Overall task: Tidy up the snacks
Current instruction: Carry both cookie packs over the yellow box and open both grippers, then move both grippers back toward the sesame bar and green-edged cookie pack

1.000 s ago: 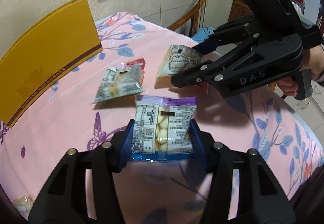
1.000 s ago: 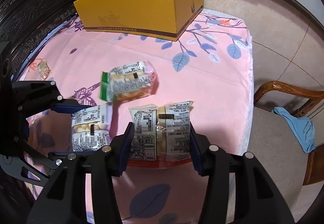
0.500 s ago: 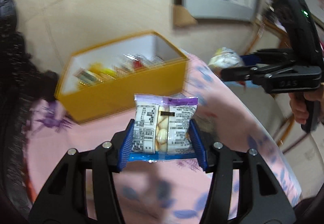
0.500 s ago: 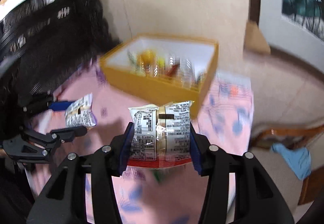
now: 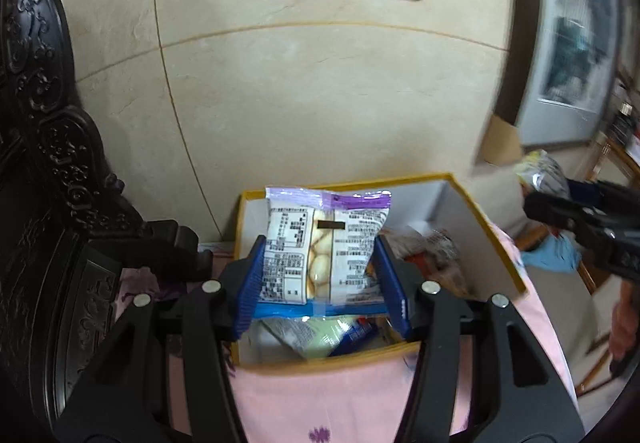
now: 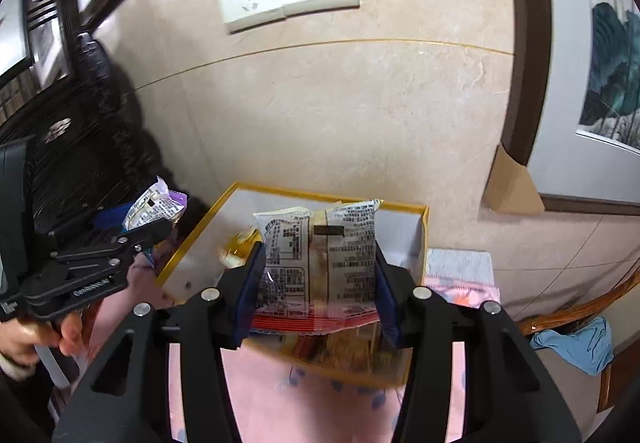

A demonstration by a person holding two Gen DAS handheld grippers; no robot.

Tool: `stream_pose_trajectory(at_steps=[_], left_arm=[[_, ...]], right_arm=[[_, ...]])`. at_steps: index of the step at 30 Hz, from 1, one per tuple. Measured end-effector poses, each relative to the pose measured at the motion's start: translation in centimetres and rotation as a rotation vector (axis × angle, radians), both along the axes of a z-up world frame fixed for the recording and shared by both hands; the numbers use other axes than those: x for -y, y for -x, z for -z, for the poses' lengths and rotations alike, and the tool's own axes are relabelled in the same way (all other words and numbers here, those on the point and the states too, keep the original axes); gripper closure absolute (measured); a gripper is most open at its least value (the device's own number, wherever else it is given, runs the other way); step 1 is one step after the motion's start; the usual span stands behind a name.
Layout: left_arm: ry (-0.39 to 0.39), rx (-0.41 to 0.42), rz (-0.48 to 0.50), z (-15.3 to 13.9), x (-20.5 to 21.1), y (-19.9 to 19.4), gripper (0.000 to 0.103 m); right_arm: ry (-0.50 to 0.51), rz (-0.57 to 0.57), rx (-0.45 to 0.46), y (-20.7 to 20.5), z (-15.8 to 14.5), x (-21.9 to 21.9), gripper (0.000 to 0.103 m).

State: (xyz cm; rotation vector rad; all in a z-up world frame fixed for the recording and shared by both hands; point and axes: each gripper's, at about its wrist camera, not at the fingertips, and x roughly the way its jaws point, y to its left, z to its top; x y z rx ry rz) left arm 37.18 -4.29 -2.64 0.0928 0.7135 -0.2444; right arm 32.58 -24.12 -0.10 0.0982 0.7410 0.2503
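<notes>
Left gripper (image 5: 326, 277) pinches purple-topped snack packet (image 5: 324, 243) above yellow box (image 5: 476, 219); right gripper (image 6: 316, 293) clamps red-edged packet (image 6: 318, 263) over the same box. Light, crinkly, probably crushable; side-edge hold suits them.

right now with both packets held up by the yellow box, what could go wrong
1. Both grippers converge on one yellow box; the right gripper could bump the left gripper.
2. The box already holds snacks, so the purple-edged packet may land on the pile and slide out.
3. The red-edged packet hangs near the front wall and might catch on the rim.
</notes>
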Motion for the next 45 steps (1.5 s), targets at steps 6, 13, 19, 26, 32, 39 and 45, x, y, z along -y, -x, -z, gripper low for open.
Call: stream_pose_trajectory(at_steps=[6,13,19,26,32,39,45], left_arm=[[0.016,-0.08,-0.098,2.8,0.2,-3.3,0.049],[-0.019,-0.138,-0.134,5.9,0.7,-4.6,0.049],[-0.029,-0.153,-0.147,6.2,1.0,-4.9,0.045],[-0.018,-0.11,-0.157,4.3,1.1,-3.9,0.02],[-0.014,-0.085,-0.118,3.3,2.0,-3.1,0.003],[0.043,-0.094,-0.088,2.2,2.0,-1.7,0.002],[0.036,-0.045,-0.13,1.2,0.0,2.6,0.002]], right_arm=[[0.013,0.019,-0.063,-4.0,2.8,-0.5,0.052],[0.005,0.017,-0.125,-5.8,5.7,-0.6,0.052],[0.014,0.008,-0.146,-6.5,6.4,-1.2,0.05],[0.025,0.018,-0.127,-5.7,5.3,-0.9,0.036],[0.021,0.016,-0.086,-3.4,3.4,0.7,0.035],[-0.019,0.041,-0.078,-1.3,2.1,3.0,0.035],[-0.048,0.104,-0.11,3.7,4.0,5.5,0.035]])
